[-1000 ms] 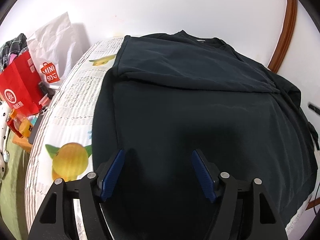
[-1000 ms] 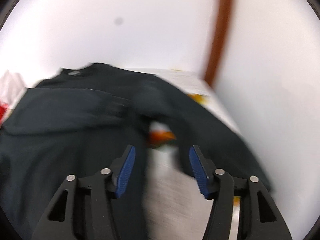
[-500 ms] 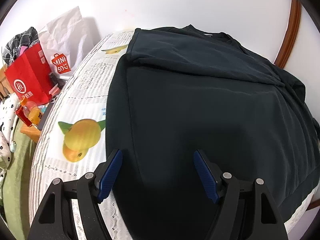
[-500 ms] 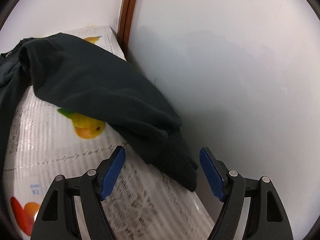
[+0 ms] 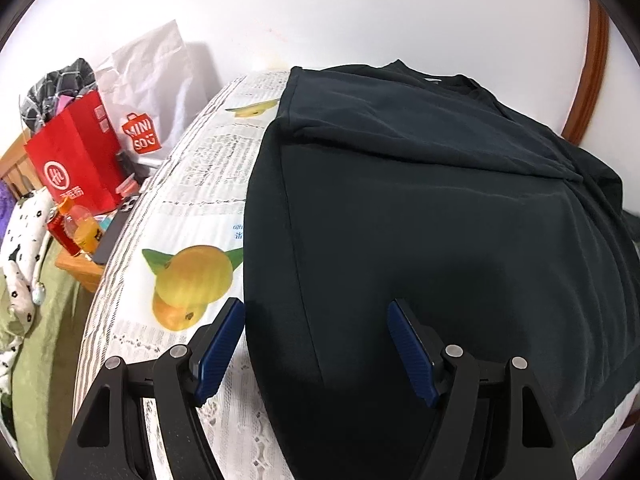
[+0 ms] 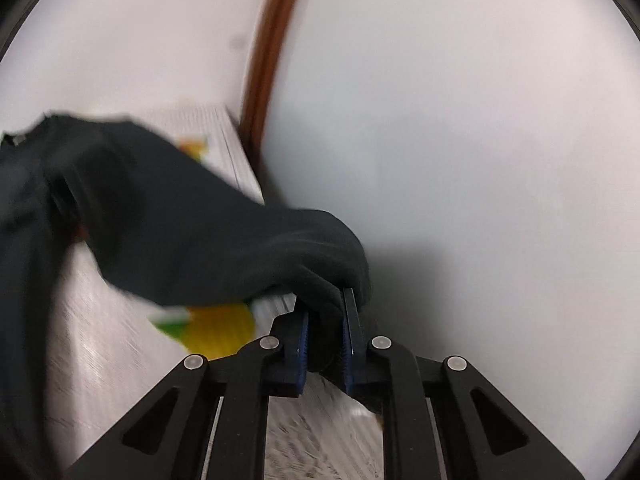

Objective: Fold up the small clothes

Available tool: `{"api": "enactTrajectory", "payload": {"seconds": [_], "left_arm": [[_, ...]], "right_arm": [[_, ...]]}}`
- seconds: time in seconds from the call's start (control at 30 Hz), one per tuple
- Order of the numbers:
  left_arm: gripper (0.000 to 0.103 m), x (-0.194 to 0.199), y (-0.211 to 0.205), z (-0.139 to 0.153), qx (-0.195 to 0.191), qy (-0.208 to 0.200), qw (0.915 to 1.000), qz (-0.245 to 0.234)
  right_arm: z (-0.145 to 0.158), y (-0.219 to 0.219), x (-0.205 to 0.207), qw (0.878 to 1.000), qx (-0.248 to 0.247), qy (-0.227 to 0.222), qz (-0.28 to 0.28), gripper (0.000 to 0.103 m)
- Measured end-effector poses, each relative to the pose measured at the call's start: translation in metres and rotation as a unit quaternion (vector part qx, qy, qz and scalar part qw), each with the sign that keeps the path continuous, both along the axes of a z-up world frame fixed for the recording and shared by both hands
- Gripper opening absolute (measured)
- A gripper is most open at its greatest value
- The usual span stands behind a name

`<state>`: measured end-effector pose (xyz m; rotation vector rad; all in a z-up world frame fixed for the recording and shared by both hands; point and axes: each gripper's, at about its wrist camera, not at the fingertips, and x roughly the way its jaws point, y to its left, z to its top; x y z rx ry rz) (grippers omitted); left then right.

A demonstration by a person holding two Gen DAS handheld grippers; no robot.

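Observation:
A black long-sleeved shirt (image 5: 440,220) lies flat on a table with a white fruit-print cloth (image 5: 192,208); its left sleeve is folded across the chest. My left gripper (image 5: 316,320) is open and empty, hovering over the shirt's lower left hem. In the right wrist view my right gripper (image 6: 325,312) is shut on the cuff end of the shirt's right sleeve (image 6: 192,240), which stretches from the body at the left to the jaws near the wall.
A white wall (image 6: 460,140) and a brown wooden trim (image 6: 272,60) stand close on the right. Left of the table are a red paper bag (image 5: 76,160), a white Miniso bag (image 5: 148,92), bottles (image 5: 82,228) and a phone (image 5: 116,232).
My right gripper has closed on the sleeve cuff, which lay loose between its open jaws half a second ago. My left gripper has pulled back slightly toward the hem, still open.

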<state>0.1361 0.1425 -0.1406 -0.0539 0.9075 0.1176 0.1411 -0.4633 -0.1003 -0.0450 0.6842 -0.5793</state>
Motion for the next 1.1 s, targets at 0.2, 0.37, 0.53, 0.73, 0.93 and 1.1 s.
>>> {"api": "enactTrajectory", "payload": {"seconds": [0.2,0.37,0.53,0.73,0.93,1.1], "left_arm": [[0.071,0.006,0.006,-0.004,-0.021,0.006,0.9997,-0.007],[0.071,0.009,0.005,-0.007,0.002,0.001,1.0,-0.003],[0.072,0.011,0.01,-0.01,-0.015,-0.006,0.9999,-0.002],[0.072,0.013,0.01,-0.01,-0.018,-0.006,0.9998,-0.005],[0.072,0.008,0.013,-0.008,-0.031,-0.002,0.9993,-0.019],[0.072,0.004,0.012,0.002,-0.044,-0.008,0.9986,-0.027]], "right_arm": [[0.088,0.087,0.022,0.992,-0.014,-0.076,0.096,0.013],[0.136,0.19,0.061,0.971,0.002,-0.118,0.206,0.013],[0.156,0.309,0.1,0.937,0.012,-0.141,0.318,0.013],[0.099,0.429,0.154,0.91,0.01,-0.113,0.399,0.014],[0.012,0.466,0.201,0.924,0.038,0.005,0.38,0.03],[0.02,0.428,0.173,0.916,0.053,-0.018,0.398,0.081]]}}
